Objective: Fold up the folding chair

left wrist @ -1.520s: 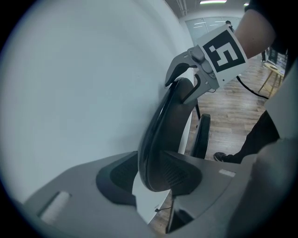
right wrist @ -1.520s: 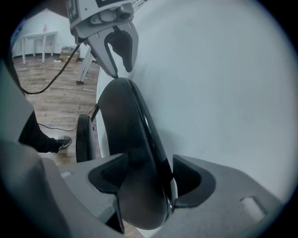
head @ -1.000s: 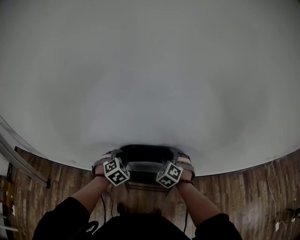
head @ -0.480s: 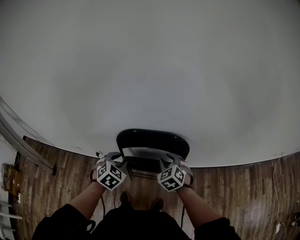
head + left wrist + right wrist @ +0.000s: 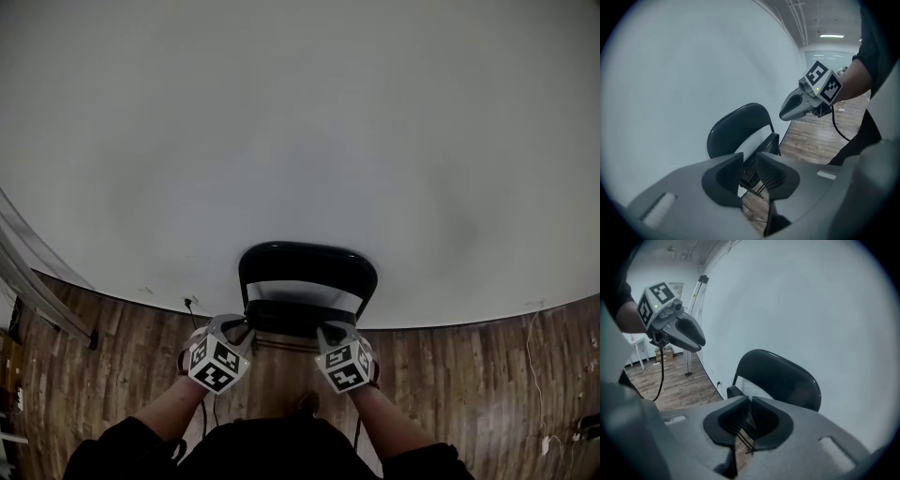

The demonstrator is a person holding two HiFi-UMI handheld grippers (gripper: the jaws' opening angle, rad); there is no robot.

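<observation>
Your left tool hangs just short of the black folding chair; its jaws have just been closing and now stand a narrow gap apart with nothing between them. The chair stands on the wooden floor against the white wall, its seat seemingly swung up close to the backrest, so the folding looks done or nearly so. Your right tool has also just been closing and is all but together on nothing; next, I judge, you should check that the chair rests steady, reopening a tool only if the seat needs pressing flat.
</observation>
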